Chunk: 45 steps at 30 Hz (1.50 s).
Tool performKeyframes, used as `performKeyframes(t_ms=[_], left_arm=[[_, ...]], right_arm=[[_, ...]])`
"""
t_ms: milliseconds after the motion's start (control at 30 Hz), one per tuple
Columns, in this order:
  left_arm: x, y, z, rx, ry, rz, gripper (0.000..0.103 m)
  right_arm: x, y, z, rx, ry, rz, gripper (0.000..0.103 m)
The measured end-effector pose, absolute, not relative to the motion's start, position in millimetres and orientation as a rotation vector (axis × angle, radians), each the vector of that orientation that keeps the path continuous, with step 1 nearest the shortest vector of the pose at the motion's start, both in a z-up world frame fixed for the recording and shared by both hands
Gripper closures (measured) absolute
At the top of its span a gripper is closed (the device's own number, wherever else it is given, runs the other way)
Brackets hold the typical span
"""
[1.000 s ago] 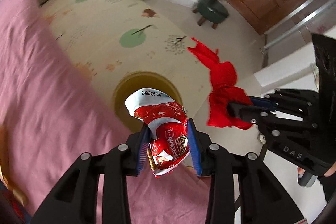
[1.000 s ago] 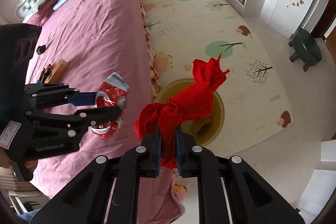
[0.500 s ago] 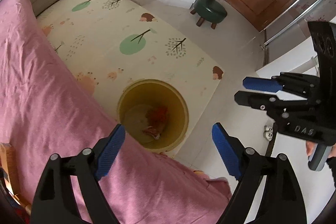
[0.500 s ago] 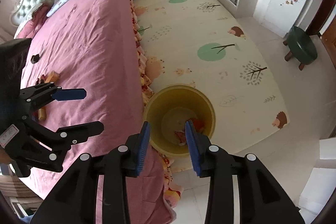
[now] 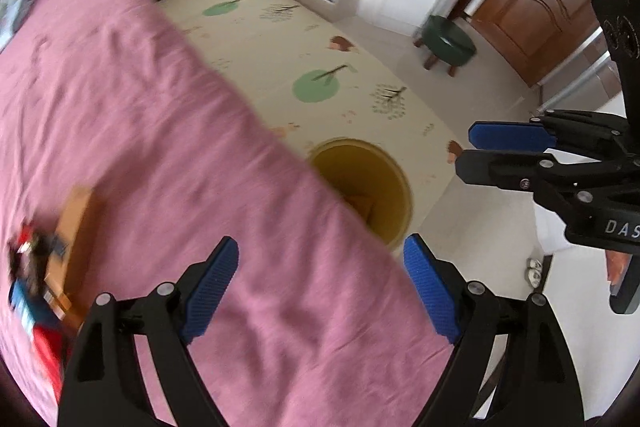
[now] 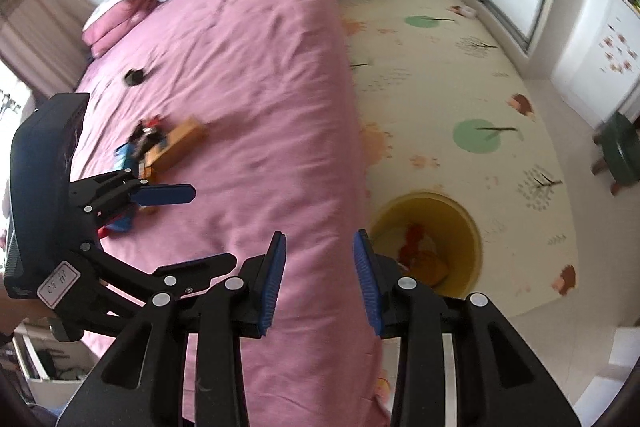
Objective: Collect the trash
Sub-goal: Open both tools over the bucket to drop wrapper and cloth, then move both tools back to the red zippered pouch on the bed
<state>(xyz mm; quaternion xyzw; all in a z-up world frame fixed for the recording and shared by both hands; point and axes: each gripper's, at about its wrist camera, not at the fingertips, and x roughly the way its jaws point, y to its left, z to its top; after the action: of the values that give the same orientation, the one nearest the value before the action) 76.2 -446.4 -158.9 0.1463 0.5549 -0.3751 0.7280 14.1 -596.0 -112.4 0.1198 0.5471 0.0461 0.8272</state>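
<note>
Pink bed (image 6: 248,115) carries litter (image 6: 160,143) near its left edge. Both claws, left gripper (image 5: 320,287) and right gripper (image 6: 320,275), stand open, empty. Risk: the yellow bin (image 6: 472,227) sits tight against the bed's edge, so a careless sweep could tip it.

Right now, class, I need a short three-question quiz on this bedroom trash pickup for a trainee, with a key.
1. True or false: the left gripper holds a wrapper.
2. Where does the yellow bin stand? A) on the bed B) on the floor mat beside the bed C) on the green stool
3. Fill in: red trash lies inside the ____.

Key: 1. False; its jaws stand wide with nothing between them, and the right gripper is empty too. 2. B; it sits against the edge of the pink bed. 3. Bin.
</note>
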Motion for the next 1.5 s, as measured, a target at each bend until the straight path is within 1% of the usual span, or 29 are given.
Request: performKeyframes(t_ms=[467,867,1133,1500], left_arm=[[92.1,-260.1,-158.5,0.218,1.241,-0.550,0.019],[94.9,-137.4,-173.5,0.131,1.270,-0.419,0.019],[91.6,-86.5,-194.8,0.151,1.296,-0.429,0.019],[101.5,-63.5,-228.7,0.211,1.307,-0.524,0.019]], right_arm=[[48.1,-430.6,-112.4,0.164,1.206,0.320,0.067],[69.5,-321.1,-123.2,0.096,1.250,0.434,0.063],[82.1,-274.1,-135.6,0.098,1.278,0.449,0.062],[95.9,-232.2,-159.4,0.109,1.311,0.417,0.060]])
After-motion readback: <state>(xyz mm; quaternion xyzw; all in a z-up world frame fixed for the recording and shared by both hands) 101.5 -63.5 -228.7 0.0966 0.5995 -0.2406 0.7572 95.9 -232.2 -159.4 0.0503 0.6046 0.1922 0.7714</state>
